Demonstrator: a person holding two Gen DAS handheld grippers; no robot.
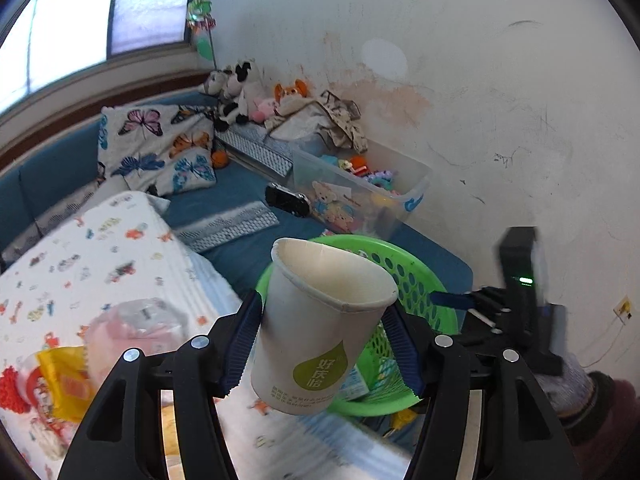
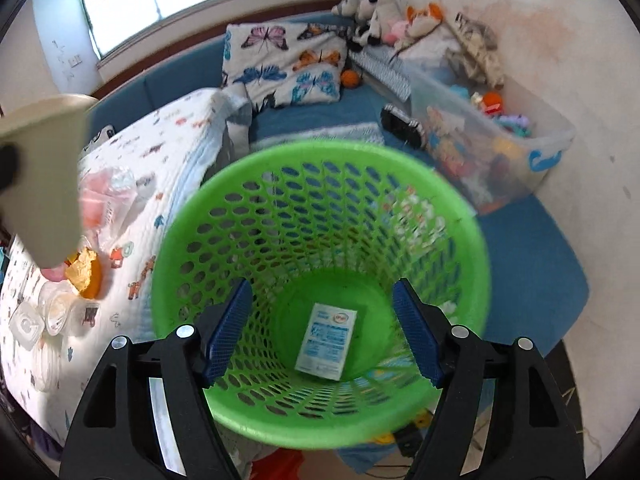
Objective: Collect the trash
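The left gripper (image 1: pixel 320 344) clamps the white paper cup (image 1: pixel 316 336) beside the green perforated plastic basket (image 2: pixel 320 240), above whose mouth the right gripper (image 2: pixel 322 330) waits, fingers apart, presumably steadying for the drop.

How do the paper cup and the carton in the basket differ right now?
The paper cup is held tilted in the left gripper, outside the green basket; the carton lies flat on the basket's bottom. The cup is round and open-topped; the carton is flat and rectangular. Both are white and printed.

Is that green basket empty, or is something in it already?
Not empty: the green basket holds one small white-and-blue packet flat on its bottom.
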